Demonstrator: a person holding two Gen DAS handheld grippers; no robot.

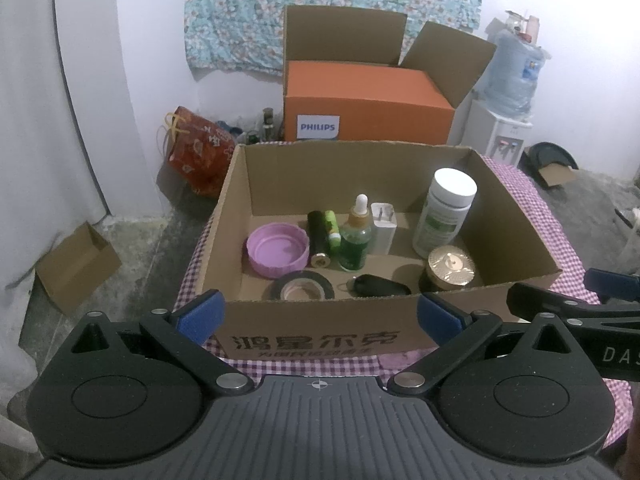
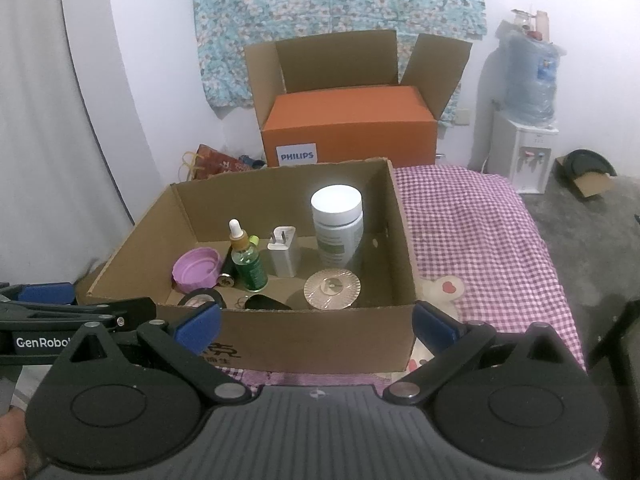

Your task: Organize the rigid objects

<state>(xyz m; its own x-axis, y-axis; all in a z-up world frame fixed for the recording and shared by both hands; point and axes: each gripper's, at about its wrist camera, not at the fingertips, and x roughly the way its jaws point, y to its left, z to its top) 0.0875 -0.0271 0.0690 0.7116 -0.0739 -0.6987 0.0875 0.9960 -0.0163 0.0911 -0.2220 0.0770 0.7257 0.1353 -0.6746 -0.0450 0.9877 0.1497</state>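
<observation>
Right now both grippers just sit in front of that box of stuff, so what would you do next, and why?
Probably ease the right gripper forward over the cardboard box wall toward the gold-lidded jar. Both grippers are open and empty, and that jar sits nearest the front on the right side.

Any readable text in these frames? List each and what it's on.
"PHILIPS": white label on orange box.
"GenRobo", cut off: left tool.
"DAS", cut off: right tool.
"鸿星尔克": cardboard box front; smaller line beneath blurred.
White bottle label: unreadable.
</observation>
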